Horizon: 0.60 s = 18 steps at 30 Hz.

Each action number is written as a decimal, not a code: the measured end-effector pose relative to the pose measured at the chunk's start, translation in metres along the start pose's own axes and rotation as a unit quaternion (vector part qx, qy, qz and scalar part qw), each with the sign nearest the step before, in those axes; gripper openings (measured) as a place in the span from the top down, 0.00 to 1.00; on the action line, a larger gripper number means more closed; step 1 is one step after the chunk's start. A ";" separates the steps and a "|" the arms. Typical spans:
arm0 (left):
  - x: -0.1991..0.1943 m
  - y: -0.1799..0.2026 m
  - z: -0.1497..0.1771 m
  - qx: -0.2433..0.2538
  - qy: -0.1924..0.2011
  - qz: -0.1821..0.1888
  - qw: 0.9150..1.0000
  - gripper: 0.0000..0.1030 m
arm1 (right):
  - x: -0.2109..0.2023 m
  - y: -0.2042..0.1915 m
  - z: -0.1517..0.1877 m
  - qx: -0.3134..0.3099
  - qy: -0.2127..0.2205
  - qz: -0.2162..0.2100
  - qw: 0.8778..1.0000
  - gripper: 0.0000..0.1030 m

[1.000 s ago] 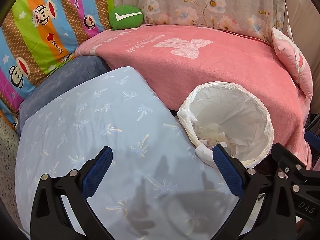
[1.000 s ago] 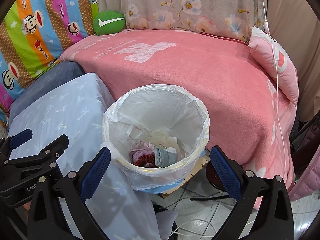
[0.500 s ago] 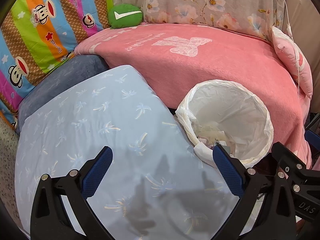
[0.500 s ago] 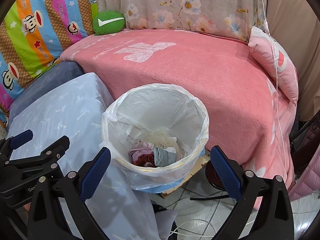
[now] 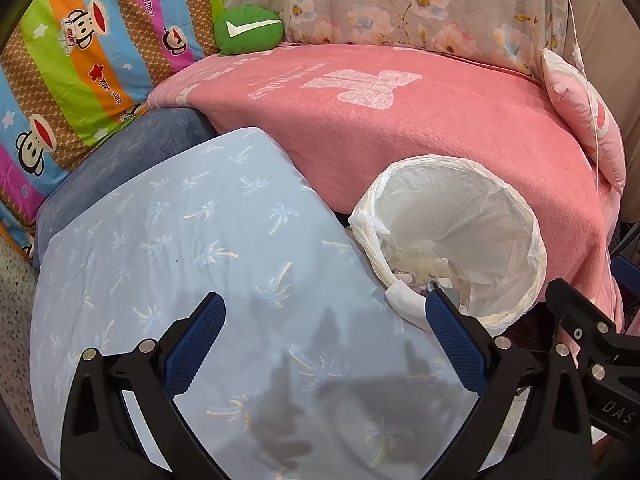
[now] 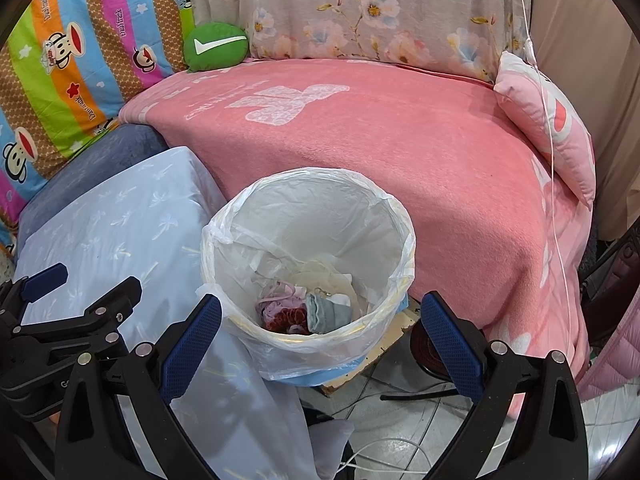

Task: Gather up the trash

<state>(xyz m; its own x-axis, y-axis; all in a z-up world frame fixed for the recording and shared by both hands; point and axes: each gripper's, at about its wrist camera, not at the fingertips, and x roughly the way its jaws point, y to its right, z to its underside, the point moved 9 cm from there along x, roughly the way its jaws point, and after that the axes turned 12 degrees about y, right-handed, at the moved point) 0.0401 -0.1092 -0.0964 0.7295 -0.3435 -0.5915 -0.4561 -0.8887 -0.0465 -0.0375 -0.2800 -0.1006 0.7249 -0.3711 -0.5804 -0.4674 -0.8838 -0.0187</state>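
A waste bin lined with a white plastic bag stands on the floor beside the bed; it also shows in the left wrist view. Crumpled trash, pink, red and grey pieces, lies at its bottom. My right gripper is open and empty, just above and in front of the bin's near rim. My left gripper is open and empty over a light blue pillow, with the bin to its right.
A pink blanket covers the bed behind the bin. A green cushion, a striped monkey-print quilt, a floral pillow and a pink pillow lie around it. Cables run over the tiled floor.
Both grippers have barely moved; the views have shifted slightly. Both stay open and empty.
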 end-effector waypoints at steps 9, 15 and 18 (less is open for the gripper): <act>0.000 0.001 -0.001 0.003 0.001 0.001 1.000 0.07 | -0.001 0.000 0.000 0.000 0.000 0.001 1.000 0.06; 0.002 0.002 0.000 0.003 -0.004 0.002 1.000 0.07 | -0.001 0.000 0.000 0.001 0.000 0.001 1.000 0.06; 0.002 0.003 0.001 0.004 -0.005 0.005 1.000 0.07 | -0.001 0.002 0.000 0.001 0.000 0.001 1.000 0.06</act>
